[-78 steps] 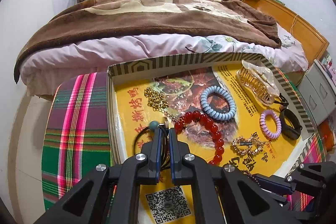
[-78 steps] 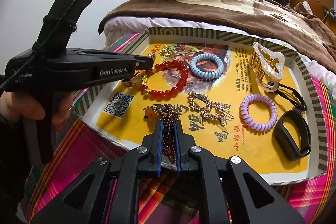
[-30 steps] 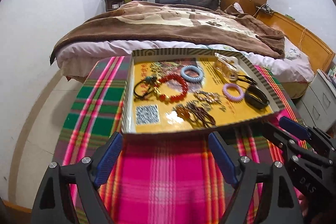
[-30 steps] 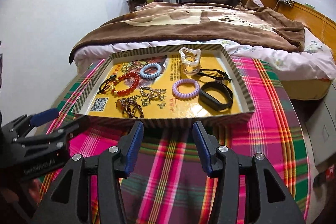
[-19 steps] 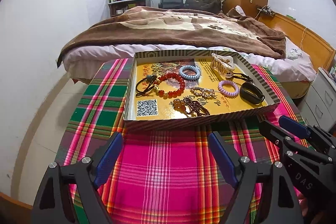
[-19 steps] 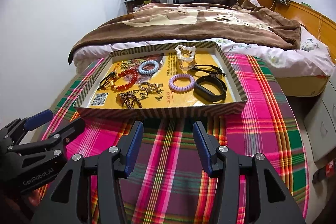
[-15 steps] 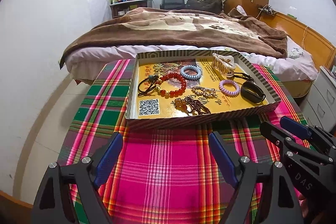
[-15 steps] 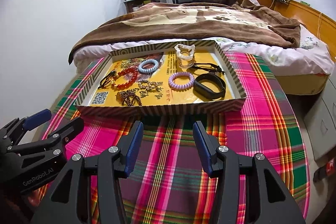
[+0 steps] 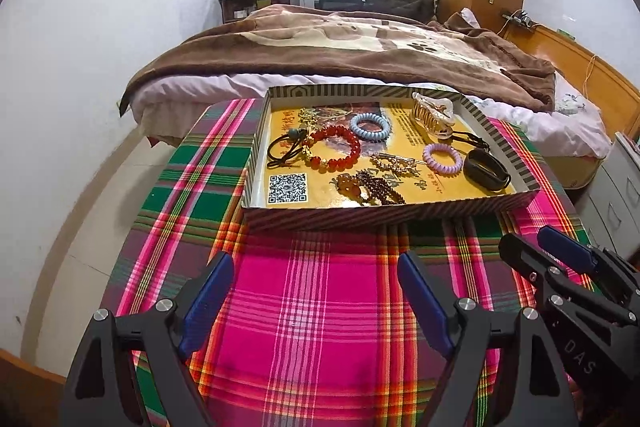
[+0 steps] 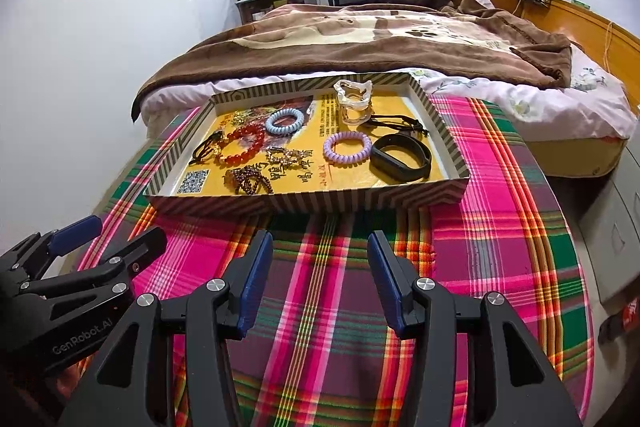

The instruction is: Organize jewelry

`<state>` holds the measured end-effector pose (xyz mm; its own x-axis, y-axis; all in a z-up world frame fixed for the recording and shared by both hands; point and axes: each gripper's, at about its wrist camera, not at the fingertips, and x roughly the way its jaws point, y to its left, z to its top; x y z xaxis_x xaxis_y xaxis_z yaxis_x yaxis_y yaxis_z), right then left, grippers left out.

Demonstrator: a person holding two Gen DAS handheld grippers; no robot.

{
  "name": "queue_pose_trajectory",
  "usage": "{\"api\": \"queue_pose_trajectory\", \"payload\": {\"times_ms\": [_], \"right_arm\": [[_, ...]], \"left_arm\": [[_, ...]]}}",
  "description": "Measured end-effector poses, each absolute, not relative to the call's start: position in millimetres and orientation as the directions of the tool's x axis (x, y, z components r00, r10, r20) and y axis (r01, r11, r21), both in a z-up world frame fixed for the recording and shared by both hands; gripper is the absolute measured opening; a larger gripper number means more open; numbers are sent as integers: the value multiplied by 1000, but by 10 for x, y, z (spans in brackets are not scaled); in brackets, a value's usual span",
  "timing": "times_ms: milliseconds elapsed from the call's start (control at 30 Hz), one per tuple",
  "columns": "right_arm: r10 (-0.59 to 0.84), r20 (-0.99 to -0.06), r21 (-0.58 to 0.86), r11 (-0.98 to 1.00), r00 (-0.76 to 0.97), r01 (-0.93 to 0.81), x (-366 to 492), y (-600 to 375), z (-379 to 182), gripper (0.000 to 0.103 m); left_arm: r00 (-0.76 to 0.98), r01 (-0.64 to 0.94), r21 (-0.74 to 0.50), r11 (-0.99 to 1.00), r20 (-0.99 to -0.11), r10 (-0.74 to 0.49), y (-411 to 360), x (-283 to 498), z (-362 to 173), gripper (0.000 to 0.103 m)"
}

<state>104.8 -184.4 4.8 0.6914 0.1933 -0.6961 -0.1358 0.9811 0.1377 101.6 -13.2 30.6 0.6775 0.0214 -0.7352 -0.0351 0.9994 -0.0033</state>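
Observation:
A striped shallow box (image 9: 384, 213) (image 10: 304, 201) with a yellow floor sits on a plaid cloth. It holds a red bead bracelet (image 9: 334, 147) (image 10: 242, 143), a blue coil hair tie (image 9: 370, 126) (image 10: 285, 121), a purple coil tie (image 9: 442, 159) (image 10: 347, 147), a dark bead bracelet (image 9: 372, 187) (image 10: 250, 179), a black band (image 9: 486, 175) (image 10: 402, 157), a clear hair claw (image 9: 434, 113) (image 10: 354, 99), a gold hair clip (image 9: 394, 163) and a black elastic (image 9: 286, 149). My left gripper (image 9: 316, 279) and right gripper (image 10: 320, 255) are open and empty, held back from the box's near wall.
The plaid cloth (image 9: 312, 307) covers a round table whose edge curves left and right. A bed with a brown blanket (image 9: 360, 51) lies behind the box. White drawers (image 9: 624, 187) stand at the right. The other gripper shows low in each view.
Both grippers let go of jewelry in the box, opened and drew back toward me. In the last half second they barely moved.

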Motion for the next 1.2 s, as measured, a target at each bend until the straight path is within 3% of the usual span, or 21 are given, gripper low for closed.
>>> {"api": "queue_pose_trajectory", "payload": {"times_ms": [700,1200], "right_arm": [[185,-697,131,983,693,-132,1025,-1824,43,50],[186,-699,133,983,690,-130,1018,-1819,30,50]], "left_arm": [[670,-84,30,996,-738,78,-103,1002,302,83],[667,-73,7,997,-743,54,-98,999,289,83]]}}
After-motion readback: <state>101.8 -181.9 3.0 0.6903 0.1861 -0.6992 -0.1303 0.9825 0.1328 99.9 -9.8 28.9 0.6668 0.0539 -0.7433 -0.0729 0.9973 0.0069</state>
